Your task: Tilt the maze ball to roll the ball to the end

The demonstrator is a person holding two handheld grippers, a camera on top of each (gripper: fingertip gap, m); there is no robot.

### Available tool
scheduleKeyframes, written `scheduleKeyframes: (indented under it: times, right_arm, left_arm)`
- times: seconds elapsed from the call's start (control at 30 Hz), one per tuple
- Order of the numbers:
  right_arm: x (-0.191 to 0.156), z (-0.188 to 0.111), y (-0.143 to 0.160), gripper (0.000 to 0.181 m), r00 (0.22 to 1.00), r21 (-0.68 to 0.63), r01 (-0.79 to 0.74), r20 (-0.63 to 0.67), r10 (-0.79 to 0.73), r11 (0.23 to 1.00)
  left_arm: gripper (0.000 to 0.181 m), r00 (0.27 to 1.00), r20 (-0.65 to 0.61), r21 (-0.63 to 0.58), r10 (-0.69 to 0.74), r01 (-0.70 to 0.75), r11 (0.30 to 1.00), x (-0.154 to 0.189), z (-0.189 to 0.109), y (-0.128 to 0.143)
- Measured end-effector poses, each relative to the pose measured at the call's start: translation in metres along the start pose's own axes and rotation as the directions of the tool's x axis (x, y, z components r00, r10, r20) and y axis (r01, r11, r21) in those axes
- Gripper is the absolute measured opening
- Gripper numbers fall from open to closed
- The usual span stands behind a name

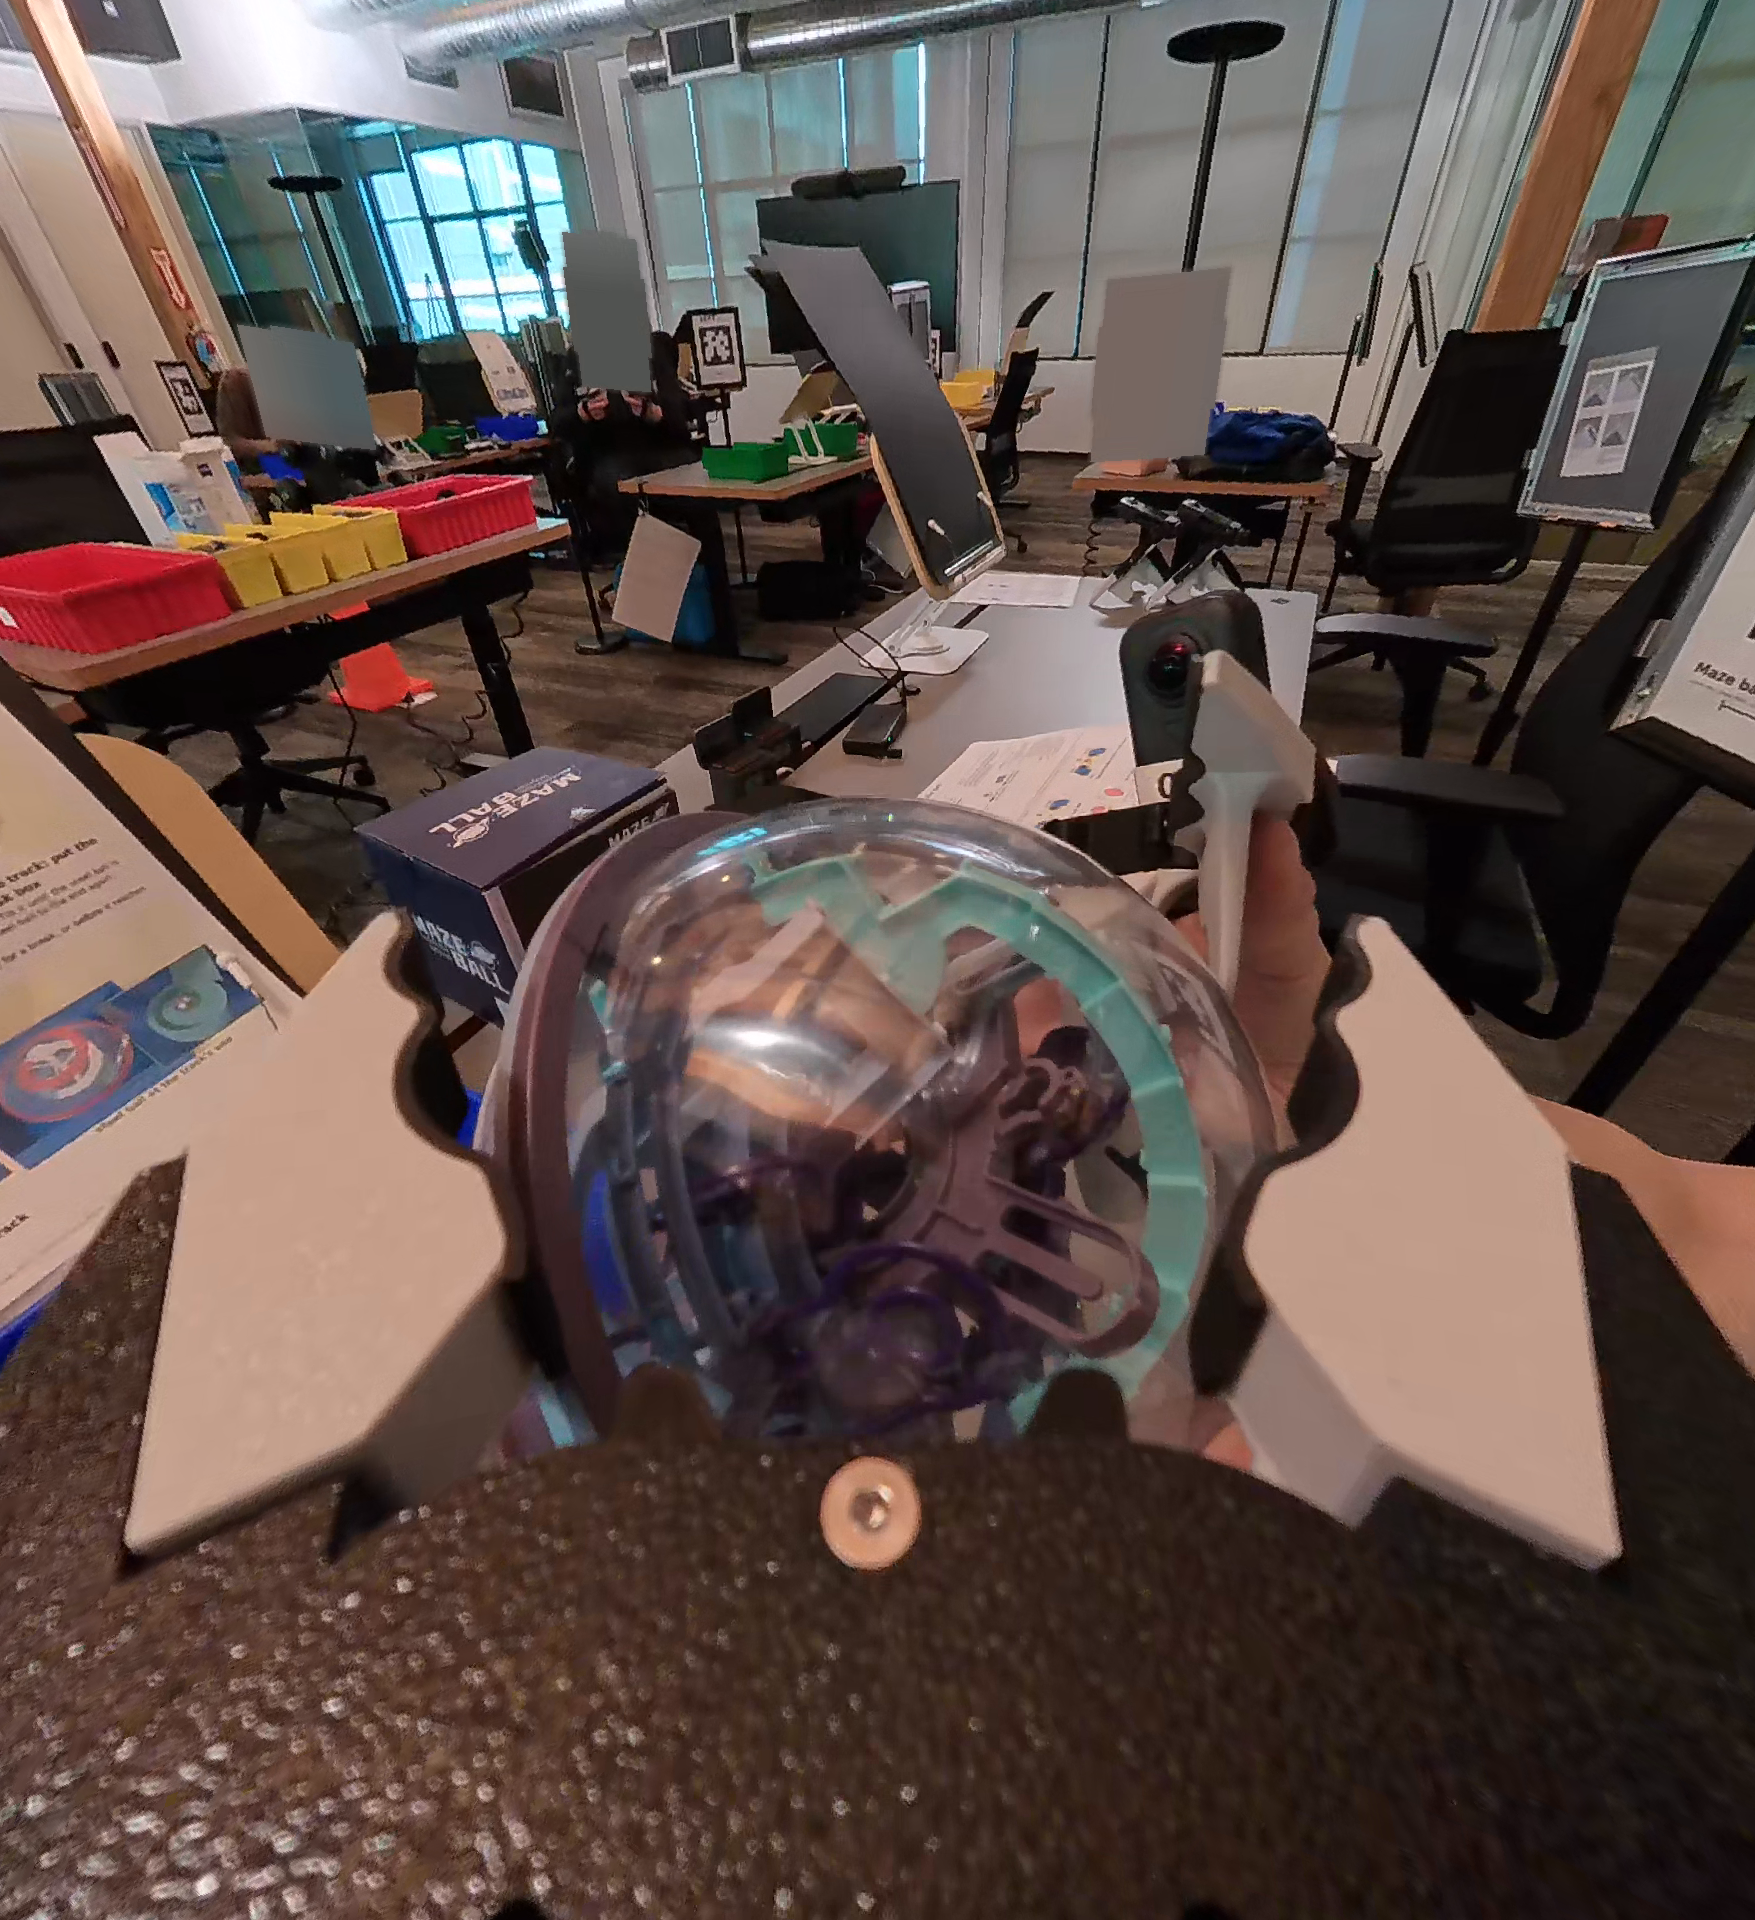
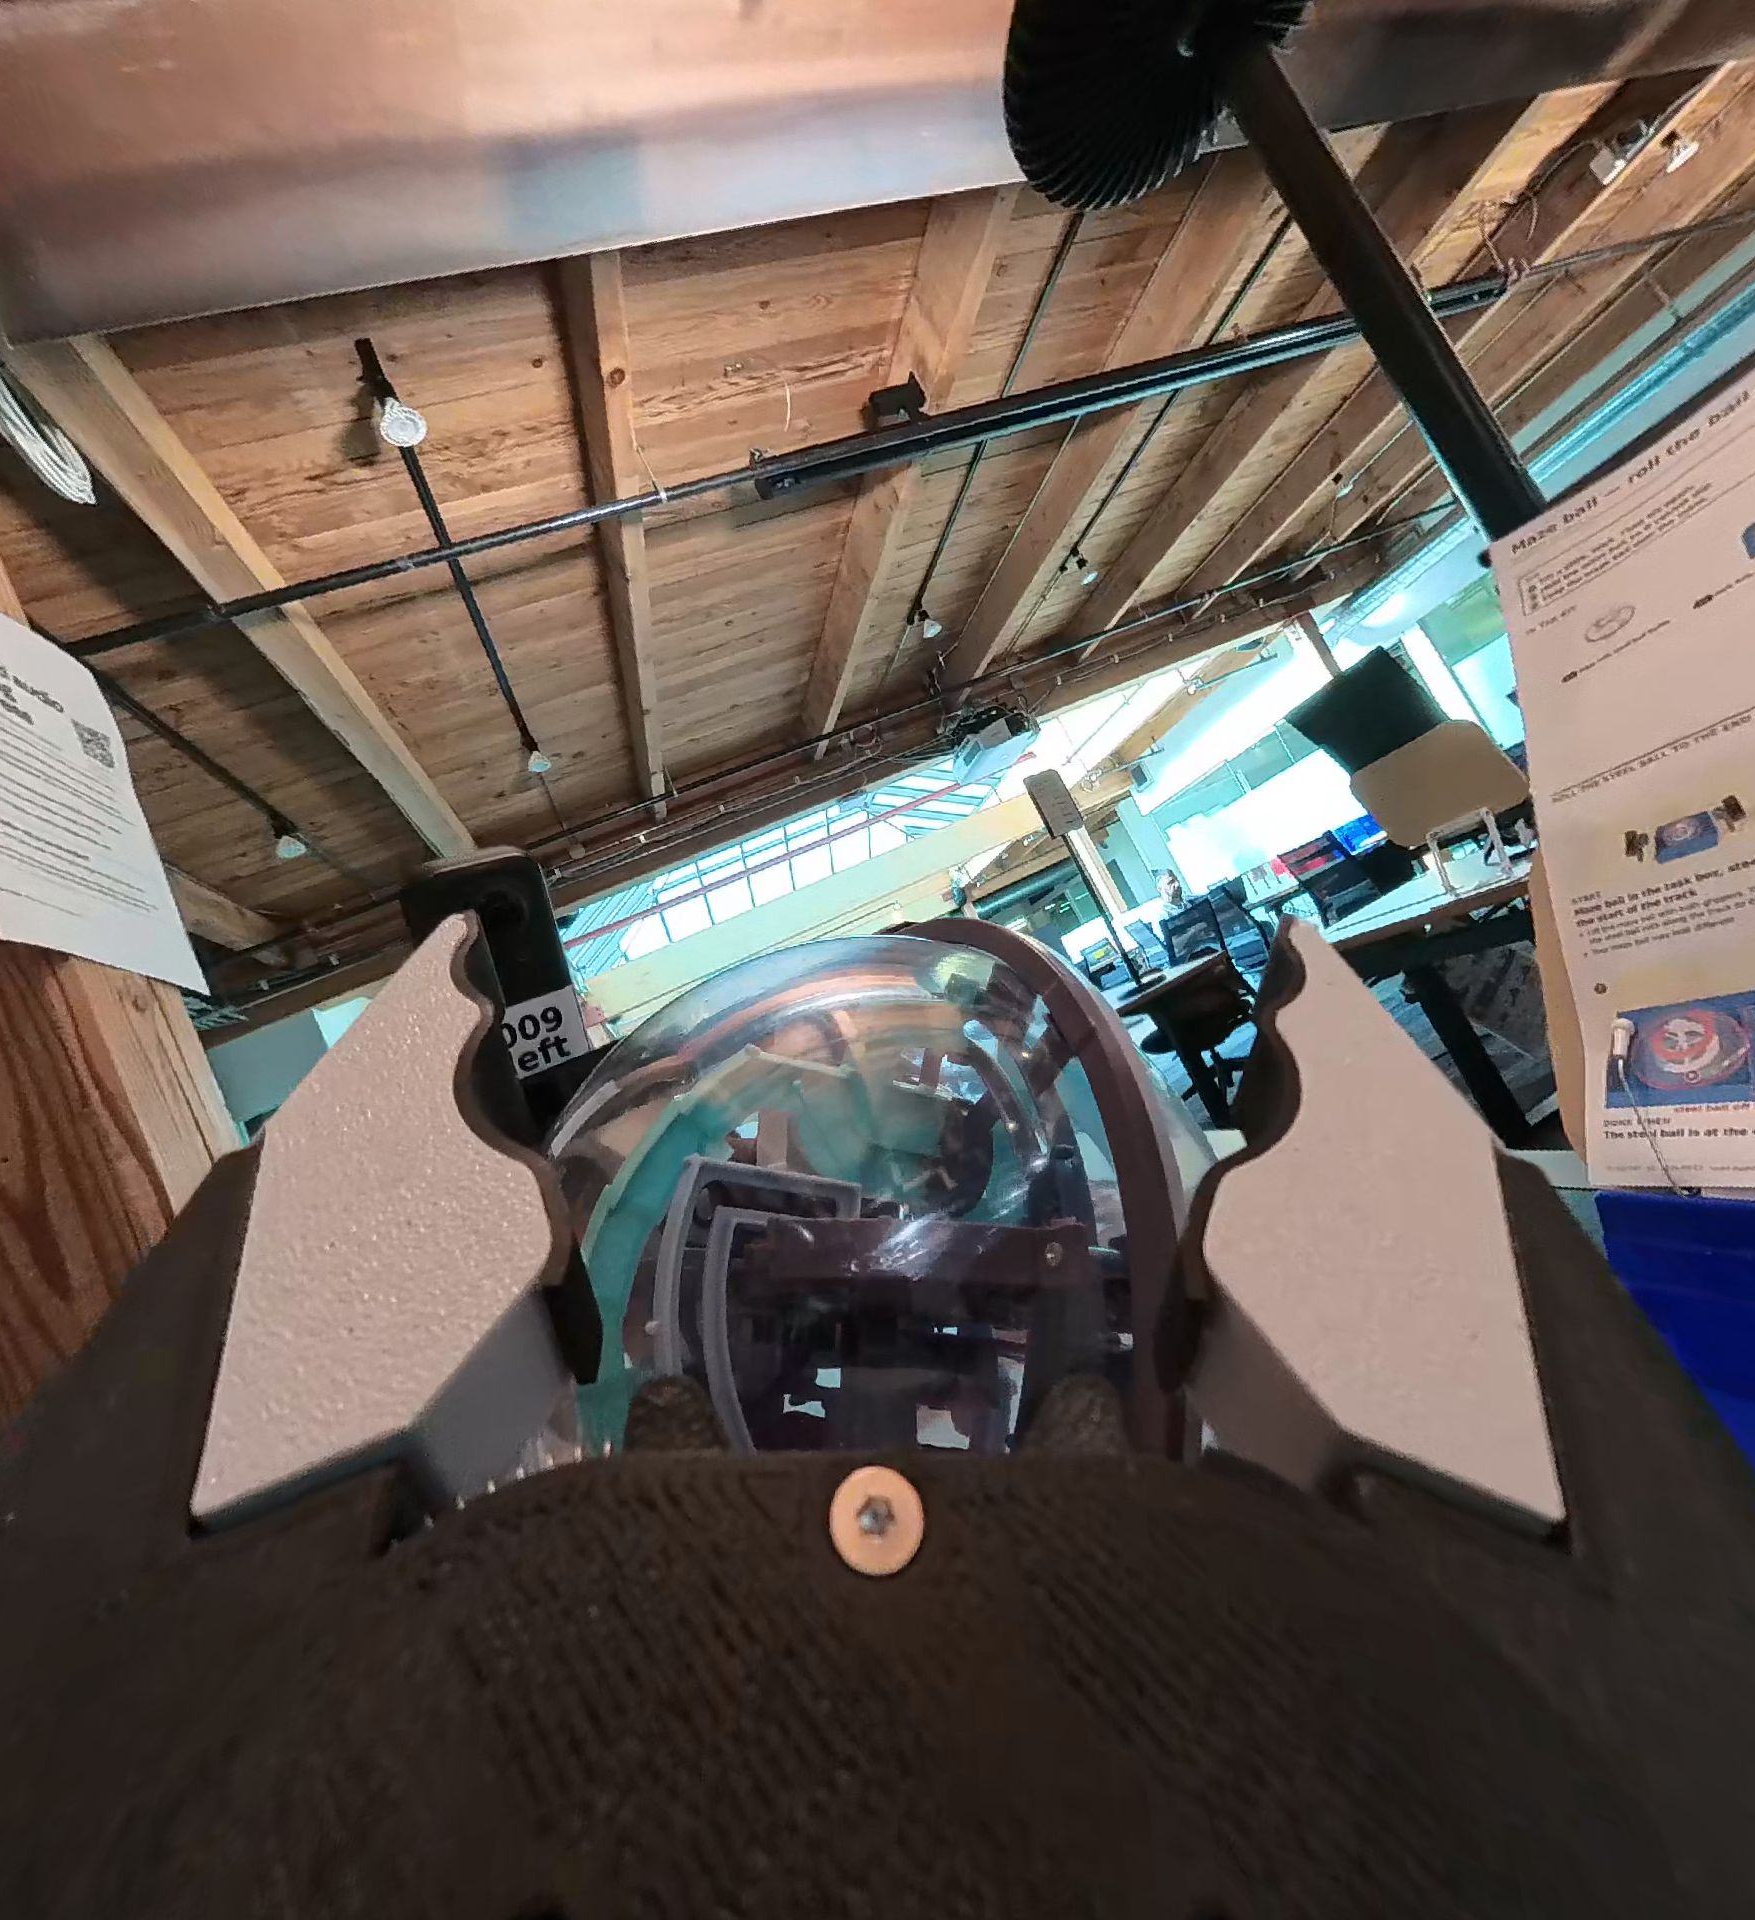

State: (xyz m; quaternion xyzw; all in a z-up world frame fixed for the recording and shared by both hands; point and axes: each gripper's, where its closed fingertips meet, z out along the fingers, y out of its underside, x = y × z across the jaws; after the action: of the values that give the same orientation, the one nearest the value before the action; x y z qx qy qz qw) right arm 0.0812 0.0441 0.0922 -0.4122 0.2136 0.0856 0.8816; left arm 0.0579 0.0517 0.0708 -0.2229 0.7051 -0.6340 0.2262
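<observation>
1. Left gripper (image 1: 878,1122): both grey fingers pressed against the sides of the maze ball (image 1: 883,1122), clamped on it. The sphere is held up in the air, clear of the table.
2. Right gripper (image 2: 878,1174): jaws likewise closed on the maze ball (image 2: 852,1174) from the opposite side, its camera angled up at the wooden ceiling (image 2: 707,499). In the left wrist view one of its white fingers (image 1: 1252,748) and a hand (image 1: 1268,935) show just behind the sphere.
3. Step in hand, as I judge it: tilting. Best done slowly, both grippers rotating together so the shell does not slip in the pads; small corrections, pausing so the ball settles on its track.
4. Inside: teal ring track (image 1: 1153,1091), dark purple pieces. The small rolling ball is not clearly made out; glare and reflections hide much, so progress cannot be told.
5. Behind: blue box (image 1: 509,862), then desk with a tablet on a stand (image 1: 914,457).
6. Far: red and yellow bins (image 1: 260,561); grey patches cover parts of the room.
</observation>
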Motion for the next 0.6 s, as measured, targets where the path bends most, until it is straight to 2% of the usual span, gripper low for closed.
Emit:
scheduleKeyframes:
  times: [0.13,0.3,0.33,0.37,0.4,0.43,0.47,0.53,0.6]
  right_arm:
    - [-0.021,-0.005,-0.004,0.138,0.997,0.022,0.034,0.070,-0.036,0.999]
    - [-0.081,-0.028,-0.019,0.134,0.948,0.139,0.199,0.224,-0.226,0.970]
    - [-0.081,-0.026,-0.015,0.137,0.941,0.127,0.243,0.208,-0.266,0.962]
    - [-0.055,-0.015,-0.002,0.147,0.968,0.024,0.214,0.132,-0.215,0.977]
    - [-0.021,-0.007,0.016,0.151,0.995,-0.100,0.095,0.025,-0.093,0.990]
    - [0.001,-0.007,0.025,0.149,0.999,-0.125,0.006,-0.041,-0.011,0.992]
    - [0.006,-0.011,0.029,0.146,0.998,-0.106,0.003,-0.055,-0.009,0.994]
    - [-0.001,-0.017,0.036,0.145,0.998,-0.103,0.052,-0.028,-0.055,0.993]
    - [-0.001,-0.018,0.038,0.145,0.997,-0.107,0.076,-0.015,-0.078,0.991]
  left_arm:
    - [0.158,0.995,0.023,0.044,0.100,-0.101,0.994,0.019,-0.009,-0.008]
    - [0.157,0.947,0.051,0.139,0.318,-0.322,0.937,0.070,-0.025,-0.026]
    - [0.157,0.943,0.058,0.148,0.328,-0.333,0.931,0.066,-0.024,-0.026]
    - [0.156,0.968,0.047,0.118,0.248,-0.252,0.961,0.046,-0.015,-0.016]
    - [0.158,0.998,0.029,0.035,0.054,-0.055,0.998,0.019,-0.005,0.004]
    - [0.158,0.993,0.011,-0.042,-0.115,0.116,0.992,0.002,0.001,0.024]
    - [0.158,0.989,-0.012,-0.040,-0.147,0.146,0.988,-0.001,0.001,0.032]
    - [0.158,0.999,-0.031,0.023,-0.034,0.035,0.999,0.012,-0.005,0.036]
    - [0.158,1.000,-0.019,0.042,0.003,-0.002,0.999,0.013,-0.006,0.038]
